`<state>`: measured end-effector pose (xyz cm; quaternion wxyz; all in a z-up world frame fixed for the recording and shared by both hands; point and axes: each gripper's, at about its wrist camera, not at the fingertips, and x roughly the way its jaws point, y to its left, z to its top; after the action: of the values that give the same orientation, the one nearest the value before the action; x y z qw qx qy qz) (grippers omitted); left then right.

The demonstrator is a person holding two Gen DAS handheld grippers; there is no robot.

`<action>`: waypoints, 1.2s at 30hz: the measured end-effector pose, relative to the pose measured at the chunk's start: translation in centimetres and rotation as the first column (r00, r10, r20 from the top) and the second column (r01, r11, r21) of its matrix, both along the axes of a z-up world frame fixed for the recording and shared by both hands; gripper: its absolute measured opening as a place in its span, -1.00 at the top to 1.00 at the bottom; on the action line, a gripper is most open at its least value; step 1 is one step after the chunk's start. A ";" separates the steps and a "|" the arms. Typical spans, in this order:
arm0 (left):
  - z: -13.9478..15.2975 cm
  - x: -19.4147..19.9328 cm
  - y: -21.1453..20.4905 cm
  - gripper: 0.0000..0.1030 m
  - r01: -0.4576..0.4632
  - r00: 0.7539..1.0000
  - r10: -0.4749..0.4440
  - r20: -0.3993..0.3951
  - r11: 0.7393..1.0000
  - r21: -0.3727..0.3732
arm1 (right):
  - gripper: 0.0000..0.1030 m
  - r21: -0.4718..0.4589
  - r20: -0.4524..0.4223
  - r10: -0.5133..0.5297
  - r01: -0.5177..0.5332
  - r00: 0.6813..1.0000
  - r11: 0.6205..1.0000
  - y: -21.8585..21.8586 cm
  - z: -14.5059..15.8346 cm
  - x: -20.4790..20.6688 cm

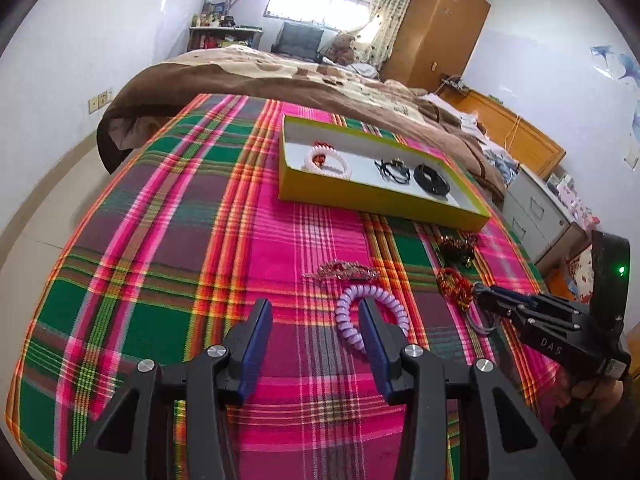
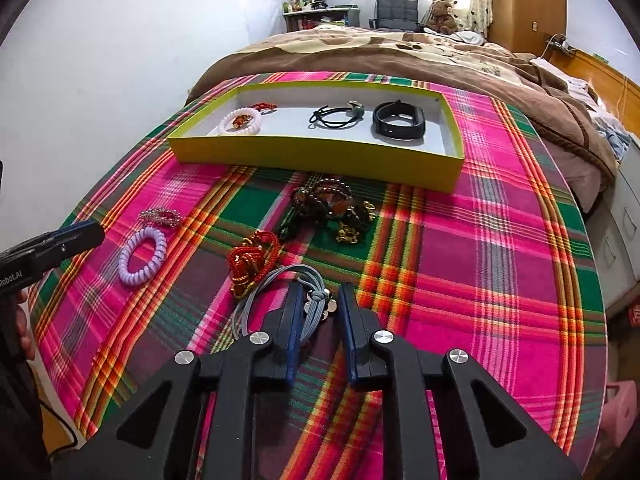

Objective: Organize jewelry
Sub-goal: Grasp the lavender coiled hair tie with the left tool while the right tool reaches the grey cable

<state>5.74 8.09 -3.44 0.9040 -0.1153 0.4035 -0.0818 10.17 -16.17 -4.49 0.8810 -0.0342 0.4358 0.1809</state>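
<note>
A yellow-green tray (image 2: 320, 152) (image 1: 360, 196) on the plaid cloth holds a white coil band (image 2: 240, 121), a black hair tie (image 2: 336, 116) and a black wristband (image 2: 398, 120). My left gripper (image 1: 316, 308) is open, its right finger over a purple coil band (image 1: 370, 314) (image 2: 142, 256). My right gripper (image 2: 320, 292) (image 1: 478, 290) is open around the knot of a grey cord bracelet (image 2: 276, 292). Beside it lie a red cord knot (image 2: 252, 260), a dark bead pile (image 2: 324, 204) and a pink sparkly clip (image 2: 160, 216) (image 1: 342, 270).
The plaid cloth (image 2: 500, 260) covers a table that ends near a white wall on the left. A bed with a brown blanket (image 2: 400, 56) lies behind the tray. Grey drawers (image 1: 536, 208) stand at the right.
</note>
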 end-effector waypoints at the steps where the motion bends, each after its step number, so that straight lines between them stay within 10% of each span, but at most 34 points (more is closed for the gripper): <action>1: -0.1 0.1 -0.2 0.14 0.004 1.000 -0.004 -0.008 1.000 0.004 | 0.65 0.003 -0.001 0.000 0.000 1.000 1.000 -0.1 0.0 -0.1; 22: -1.4 1.2 -4.5 0.15 0.028 0.999 -0.016 -0.052 0.969 0.245 | 0.65 0.089 0.061 -0.086 0.080 0.994 0.993 -3.8 1.7 -1.1; 30: -1.3 0.9 -5.9 0.77 0.071 0.997 -0.060 -0.045 0.954 0.292 | 0.65 0.103 0.061 -0.087 0.080 0.994 0.991 -3.9 1.7 -1.4; 36: -1.2 0.8 -6.0 0.82 0.071 0.997 -0.064 -0.036 0.955 0.289 | 0.65 0.104 0.061 -0.093 0.086 0.994 0.991 -3.8 1.7 -1.6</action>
<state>6.51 2.06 -4.60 0.9024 0.0313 0.4266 -0.0510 8.59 -19.99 -2.82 0.9028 0.0240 0.3979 0.1616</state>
